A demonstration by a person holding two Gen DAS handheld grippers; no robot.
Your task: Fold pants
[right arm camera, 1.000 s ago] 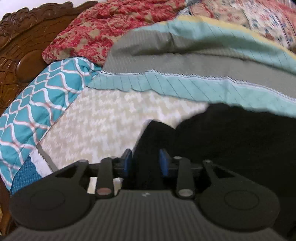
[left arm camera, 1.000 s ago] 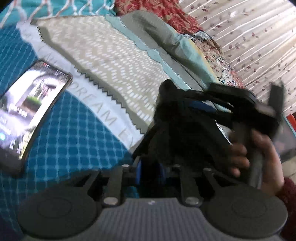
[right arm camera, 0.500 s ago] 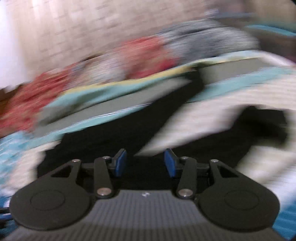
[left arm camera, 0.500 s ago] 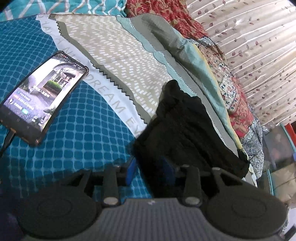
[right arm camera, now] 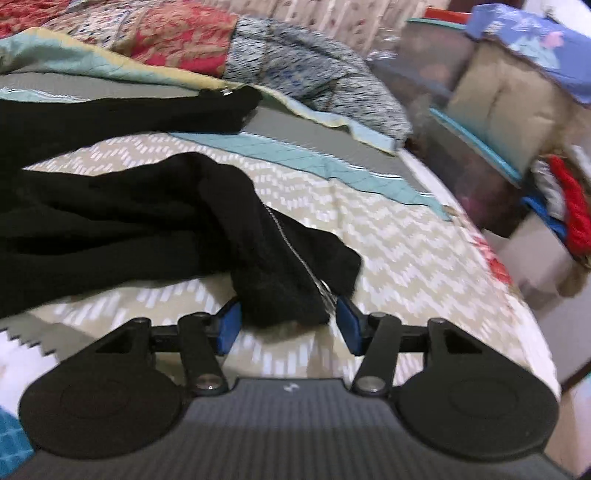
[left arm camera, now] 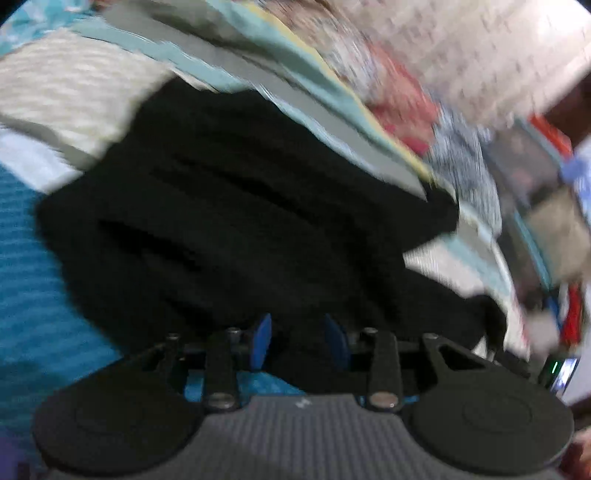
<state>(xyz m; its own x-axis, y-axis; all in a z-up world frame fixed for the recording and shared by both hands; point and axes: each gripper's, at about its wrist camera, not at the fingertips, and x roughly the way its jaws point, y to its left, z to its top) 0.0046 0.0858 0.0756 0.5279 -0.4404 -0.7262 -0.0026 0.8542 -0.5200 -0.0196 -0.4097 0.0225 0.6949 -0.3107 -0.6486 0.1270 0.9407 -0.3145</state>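
Observation:
Black pants (left arm camera: 236, 206) lie rumpled on the bedspread. In the right wrist view the pants (right arm camera: 129, 221) spread to the left, with a zippered end near the camera. My right gripper (right arm camera: 288, 321) is open, its blue pads either side of that end of cloth, not closed on it. My left gripper (left arm camera: 297, 341) is open just above the near edge of the pants; this view is motion-blurred.
A folded teal-and-grey quilt (right arm camera: 110, 81) and patterned blankets (right arm camera: 177, 33) lie behind the pants. The beige zigzag bedspread (right arm camera: 406, 240) runs to the bed's right edge. Boxes and piled items (right arm camera: 509, 103) stand beyond that edge.
Both grippers have opened and let go of the pants. Both cameras have swung right: the phone has left the left view, and the right view now faces the zippered end.

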